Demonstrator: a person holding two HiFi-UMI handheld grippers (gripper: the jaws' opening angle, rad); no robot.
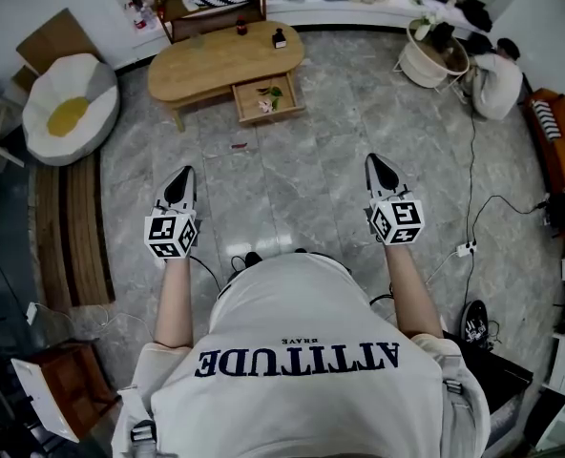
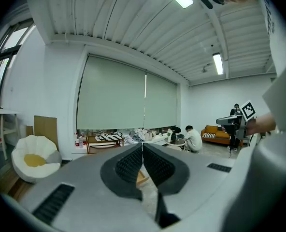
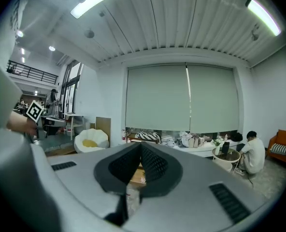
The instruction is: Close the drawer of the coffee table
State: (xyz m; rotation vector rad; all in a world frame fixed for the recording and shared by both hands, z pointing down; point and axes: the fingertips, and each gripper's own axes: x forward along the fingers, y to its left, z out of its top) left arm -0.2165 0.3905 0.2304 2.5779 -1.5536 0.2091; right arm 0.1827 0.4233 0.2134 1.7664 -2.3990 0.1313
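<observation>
An oval wooden coffee table [image 1: 216, 60] stands far ahead in the head view, its drawer [image 1: 268, 98] pulled out toward me with small items inside. Both grippers are held in front of my body, well short of the table. My left gripper [image 1: 180, 183] is shut with nothing in it, and so is my right gripper [image 1: 379, 169]. In the left gripper view the left gripper [image 2: 143, 151] has its jaws pressed together, and a sliver of the table shows between them. The right gripper [image 3: 140, 151] looks the same in its own view, with a sliver of the table [image 3: 139, 174] behind its jaws.
A white and yellow beanbag [image 1: 70, 108] sits at the left, a round side table [image 1: 435, 53] and a seated person [image 1: 497, 79] at the right. A small red object [image 1: 239, 145] lies on the marble floor before the drawer. Cables [image 1: 473, 208] run along the right.
</observation>
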